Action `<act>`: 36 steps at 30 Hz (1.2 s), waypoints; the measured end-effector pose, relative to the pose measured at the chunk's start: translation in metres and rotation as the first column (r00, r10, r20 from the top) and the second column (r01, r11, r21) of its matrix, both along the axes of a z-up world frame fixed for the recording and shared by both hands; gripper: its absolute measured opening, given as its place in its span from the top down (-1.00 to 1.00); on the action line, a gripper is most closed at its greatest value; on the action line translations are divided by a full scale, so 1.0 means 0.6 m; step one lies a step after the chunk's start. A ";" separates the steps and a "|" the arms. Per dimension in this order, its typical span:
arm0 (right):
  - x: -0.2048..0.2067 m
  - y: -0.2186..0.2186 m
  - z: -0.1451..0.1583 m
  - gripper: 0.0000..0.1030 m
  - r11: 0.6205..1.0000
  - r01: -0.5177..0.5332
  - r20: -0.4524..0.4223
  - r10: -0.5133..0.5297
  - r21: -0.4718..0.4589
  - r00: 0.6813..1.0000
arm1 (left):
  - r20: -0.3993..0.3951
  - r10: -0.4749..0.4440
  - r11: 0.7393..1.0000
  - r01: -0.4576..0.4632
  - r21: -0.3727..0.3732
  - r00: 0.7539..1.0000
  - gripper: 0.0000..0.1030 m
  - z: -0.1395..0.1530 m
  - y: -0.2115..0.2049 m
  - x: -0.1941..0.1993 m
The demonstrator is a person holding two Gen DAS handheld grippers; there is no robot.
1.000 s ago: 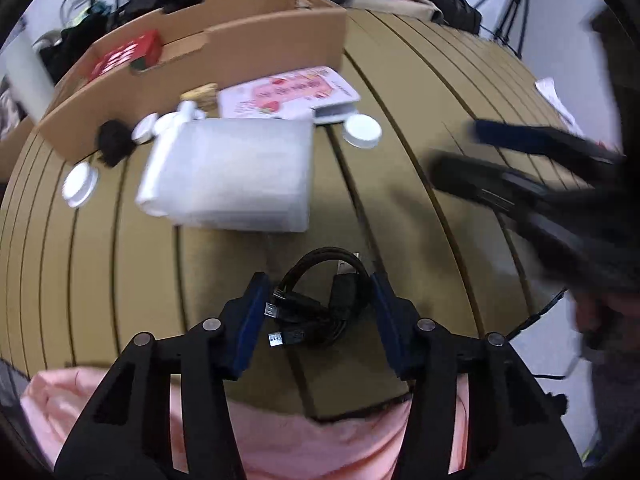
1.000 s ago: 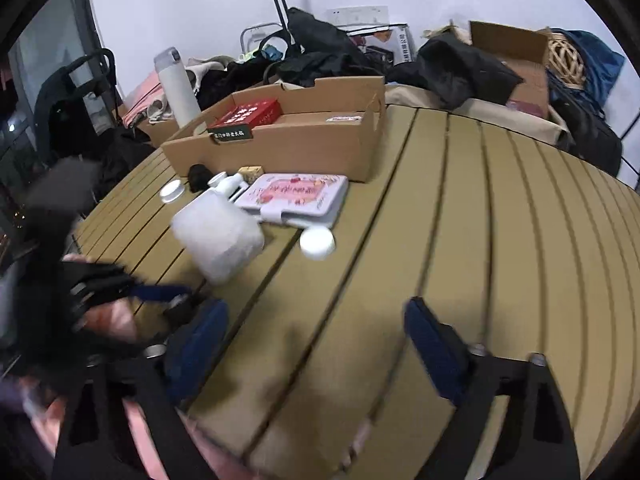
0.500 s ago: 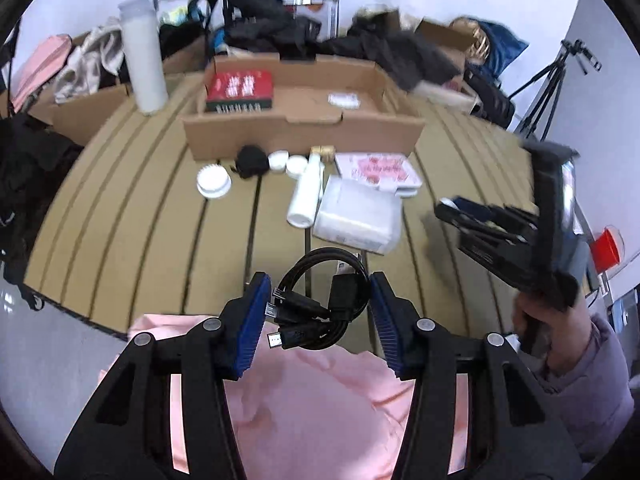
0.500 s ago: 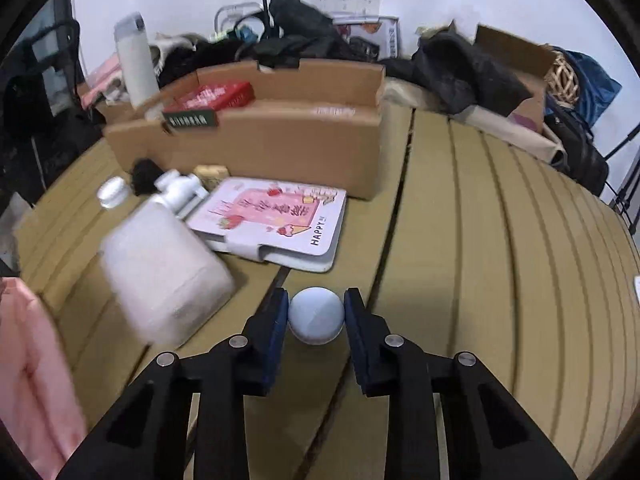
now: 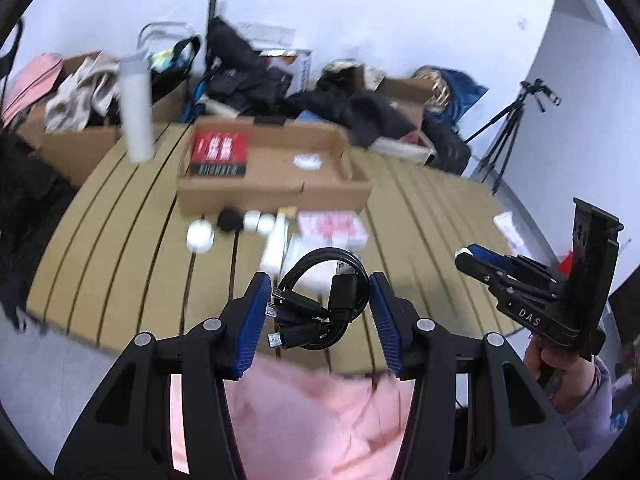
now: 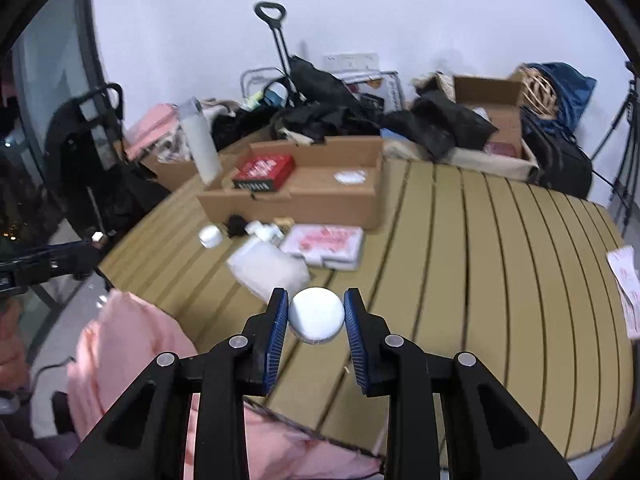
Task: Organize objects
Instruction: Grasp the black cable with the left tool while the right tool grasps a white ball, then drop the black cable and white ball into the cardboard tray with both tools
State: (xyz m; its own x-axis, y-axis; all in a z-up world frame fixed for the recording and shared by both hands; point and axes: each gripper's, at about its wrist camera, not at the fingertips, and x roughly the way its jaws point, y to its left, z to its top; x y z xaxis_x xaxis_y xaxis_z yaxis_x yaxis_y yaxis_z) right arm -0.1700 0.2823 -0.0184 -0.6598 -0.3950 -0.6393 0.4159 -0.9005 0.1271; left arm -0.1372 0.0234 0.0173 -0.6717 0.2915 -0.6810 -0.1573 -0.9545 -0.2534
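My left gripper (image 5: pixel 318 312) grasps a black cable (image 5: pixel 320 304); my right gripper (image 6: pixel 316 316), marked "DAS", grasps a white jar (image 6: pixel 316 315).

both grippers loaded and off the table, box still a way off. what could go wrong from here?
1. The cable sits loosely coiled between the left gripper pads, plugs dangling; it could sag or slip out in transit.
2. The right gripper pinches the round white lid by its curved rim, so it may pop free.
3. The box already holds a red pack; a drop could land on it.
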 end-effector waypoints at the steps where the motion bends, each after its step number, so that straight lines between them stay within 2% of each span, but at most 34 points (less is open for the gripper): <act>1: -0.012 -0.007 0.015 0.39 1.000 -0.010 -0.028 0.011 0.026 1.000 | -0.014 -0.025 1.000 0.025 -0.004 1.000 0.10 0.017 -0.003 -0.031; 3: -0.053 -0.020 0.051 0.39 0.998 -0.026 -0.066 0.030 0.063 0.997 | -0.009 -0.041 0.999 0.041 -0.012 0.999 0.10 0.039 -0.007 -0.088; 6: -0.147 -0.048 0.109 0.39 0.994 -0.066 -0.100 0.075 0.088 0.992 | 0.035 -0.034 0.998 0.036 -0.056 0.999 0.10 0.057 -0.002 -0.217; 8: -0.232 -0.069 0.126 0.39 0.992 -0.082 -0.079 0.089 0.092 0.993 | 0.073 -0.033 0.998 0.037 -0.059 0.997 0.09 0.047 0.004 -0.311; 9: -0.295 -0.086 0.123 0.39 0.992 -0.089 -0.039 0.093 0.084 0.995 | 0.098 -0.029 0.998 0.035 -0.056 0.995 0.09 0.035 0.004 -0.354; 11: -0.392 -0.112 0.093 0.39 0.993 -0.086 0.044 0.083 0.081 0.996 | 0.155 -0.024 0.998 0.032 -0.049 0.988 0.09 -0.009 0.003 -0.455; 13: -0.477 -0.139 0.042 0.39 0.991 -0.073 0.123 0.059 0.116 0.991 | 0.221 0.034 0.998 -0.023 -0.051 0.975 0.09 -0.072 -0.009 -0.539; 16: -0.592 -0.173 -0.058 0.39 0.976 -0.029 0.225 -0.021 0.217 0.974 | 0.298 0.082 0.997 -0.080 -0.019 0.951 0.09 -0.156 -0.031 -0.616; 17: -0.622 -0.183 -0.092 0.39 0.964 -0.017 0.245 -0.050 0.264 0.968 | 0.315 0.095 0.996 -0.089 -0.033 0.944 0.09 -0.175 -0.033 -0.634; 20: -0.668 -0.190 -0.154 0.35 0.935 0.004 0.282 -0.111 0.355 0.953 | 0.345 0.109 0.991 -0.077 -0.105 0.932 0.05 -0.225 -0.028 -0.669; 21: -0.672 -0.195 -0.165 0.32 0.922 0.006 0.264 -0.117 0.387 0.957 | 0.354 0.101 0.991 -0.065 -0.113 0.930 0.02 -0.237 -0.026 -0.675; 22: -0.669 -0.201 -0.167 0.17 0.919 0.003 0.231 -0.102 0.395 0.968 | 0.338 0.096 0.992 -0.064 -0.105 0.936 -0.14 -0.238 -0.027 -0.674; 23: -0.665 -0.205 -0.167 -0.11 0.915 -0.007 0.224 -0.091 0.403 0.970 | 0.309 0.100 0.992 -0.072 -0.100 0.946 -0.39 -0.235 -0.027 -0.669; 24: -0.661 -0.209 -0.163 -0.34 0.918 -0.024 0.216 -0.068 0.396 0.974 | 0.278 0.107 0.991 -0.081 -0.102 0.955 -0.49 -0.231 -0.027 -0.661; 26: -0.653 -0.212 -0.150 -0.56 0.906 -0.006 0.147 -0.062 0.424 0.987 | 0.241 0.103 0.989 -0.073 -0.130 0.965 -0.55 -0.225 -0.025 -0.649; 27: -0.653 -0.212 -0.144 -0.56 0.907 -0.002 0.144 -0.064 0.421 0.988 | 0.241 0.095 0.989 -0.065 -0.132 0.966 -0.55 -0.222 -0.027 -0.644; 30: -0.639 -0.200 -0.105 -0.56 0.939 0.007 0.163 -0.068 0.344 0.984 | 0.225 0.066 0.991 -0.037 -0.131 0.972 -0.55 -0.177 -0.036 -0.610; 31: -0.630 -0.199 -0.085 -0.56 0.944 0.002 0.158 -0.057 0.331 0.986 | 0.193 0.059 0.989 -0.031 -0.147 0.979 -0.56 -0.144 -0.041 -0.591; 32: -0.619 -0.195 -0.063 -0.57 0.947 -0.010 0.151 -0.041 0.322 0.988 | 0.172 0.059 0.986 -0.030 -0.166 0.983 -0.65 -0.121 -0.045 -0.576; 33: -0.602 -0.189 -0.038 -0.57 0.950 -0.022 0.137 -0.022 0.313 0.990 | 0.155 0.062 0.980 -0.031 -0.196 0.986 -0.74 -0.094 -0.052 -0.559; 34: -0.585 -0.180 -0.010 -0.57 0.951 -0.033 0.117 -0.004 0.308 0.993 | 0.146 0.078 0.970 -0.041 -0.240 0.986 -0.97 -0.065 -0.061 -0.538; 36: -0.542 -0.152 0.049 -0.57 0.951 -0.028 0.064 0.009 0.309 0.998 | 0.121 0.125 0.940 -0.078 -0.333 0.985 -1.00 -0.029 -0.076 -0.505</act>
State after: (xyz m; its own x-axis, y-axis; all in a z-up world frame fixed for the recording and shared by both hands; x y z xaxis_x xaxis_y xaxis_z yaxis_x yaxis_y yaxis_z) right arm -0.4950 0.1913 0.0112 -0.6102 -0.1833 -0.7707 0.4333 -0.8917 -0.1310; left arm -0.4403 -0.0223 -0.0004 -0.5782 -0.0272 -0.8154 -0.0407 -0.9972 0.0621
